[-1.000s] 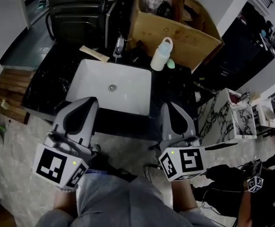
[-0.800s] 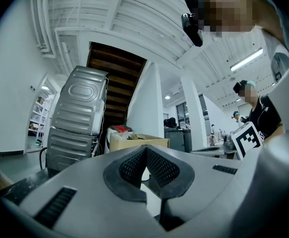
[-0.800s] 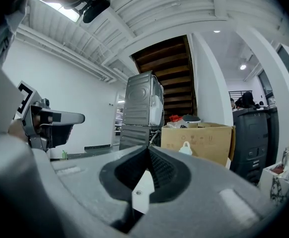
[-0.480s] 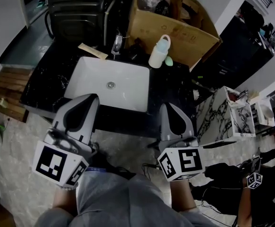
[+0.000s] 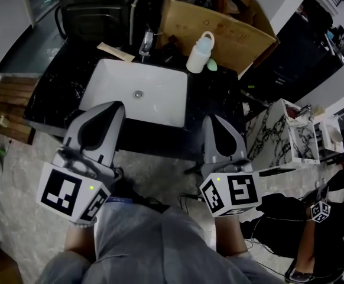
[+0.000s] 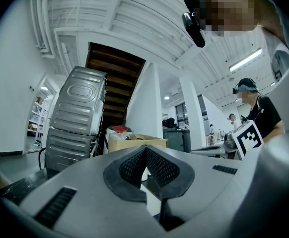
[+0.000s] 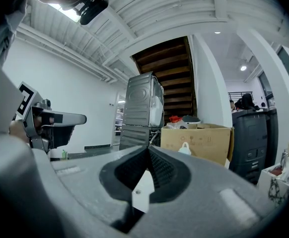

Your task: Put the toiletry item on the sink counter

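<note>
A pale bottle with a loop handle (image 5: 200,52) stands upright on the black sink counter (image 5: 219,99), behind the white basin (image 5: 136,96) and next to a small green item (image 5: 211,65). It also shows small in the right gripper view as the bottle (image 7: 184,148) in front of the box. My left gripper (image 5: 108,106) is held at the basin's near left corner, its pads together with nothing between them (image 6: 145,150). My right gripper (image 5: 210,118) is level with the counter's near right edge, also shut and empty (image 7: 148,150). Both are well short of the bottle.
An open cardboard box (image 5: 219,16) full of things sits behind the bottle. A faucet (image 5: 145,43) and a wooden strip (image 5: 114,51) lie behind the basin. A grey ribbed appliance (image 5: 95,5) stands at the back left, a marble-patterned stand (image 5: 284,141) at the right. Another person (image 5: 314,229) sits at the lower right.
The head view has drifted a little, so the sink sits slightly higher in the picture. Both grippers stay where they were, shut and empty.
</note>
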`<state>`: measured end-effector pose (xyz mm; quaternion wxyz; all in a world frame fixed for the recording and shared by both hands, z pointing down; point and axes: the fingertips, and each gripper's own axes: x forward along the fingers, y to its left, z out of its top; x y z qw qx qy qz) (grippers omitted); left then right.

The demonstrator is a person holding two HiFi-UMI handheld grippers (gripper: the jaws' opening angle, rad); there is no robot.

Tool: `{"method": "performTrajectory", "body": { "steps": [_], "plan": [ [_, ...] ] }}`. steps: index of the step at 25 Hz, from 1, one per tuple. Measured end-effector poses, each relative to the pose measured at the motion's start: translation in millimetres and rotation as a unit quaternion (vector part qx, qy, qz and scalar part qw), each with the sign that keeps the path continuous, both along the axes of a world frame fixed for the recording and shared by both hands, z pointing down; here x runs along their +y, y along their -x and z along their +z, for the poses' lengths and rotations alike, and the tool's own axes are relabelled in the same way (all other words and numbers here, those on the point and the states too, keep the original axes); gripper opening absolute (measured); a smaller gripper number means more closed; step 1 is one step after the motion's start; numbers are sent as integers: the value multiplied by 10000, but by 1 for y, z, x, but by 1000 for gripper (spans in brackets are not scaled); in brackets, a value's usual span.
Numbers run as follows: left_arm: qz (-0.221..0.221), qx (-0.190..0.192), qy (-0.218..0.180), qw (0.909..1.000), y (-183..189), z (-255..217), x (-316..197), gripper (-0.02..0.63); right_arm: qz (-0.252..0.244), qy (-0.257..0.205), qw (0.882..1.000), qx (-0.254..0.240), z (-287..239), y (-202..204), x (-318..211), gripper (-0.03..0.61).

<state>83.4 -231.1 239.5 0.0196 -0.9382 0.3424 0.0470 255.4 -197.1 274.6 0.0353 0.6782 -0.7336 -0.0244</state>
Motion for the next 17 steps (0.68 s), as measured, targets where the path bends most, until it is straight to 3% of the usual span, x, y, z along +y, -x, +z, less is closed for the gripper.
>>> {"method": "performTrajectory", "body": {
  "steps": [17],
  "plan": [
    [62,-2,-117,9999,-6,-3,7,5,132,-115,9998,28,-4,-10,10,-3]
  ]
}}
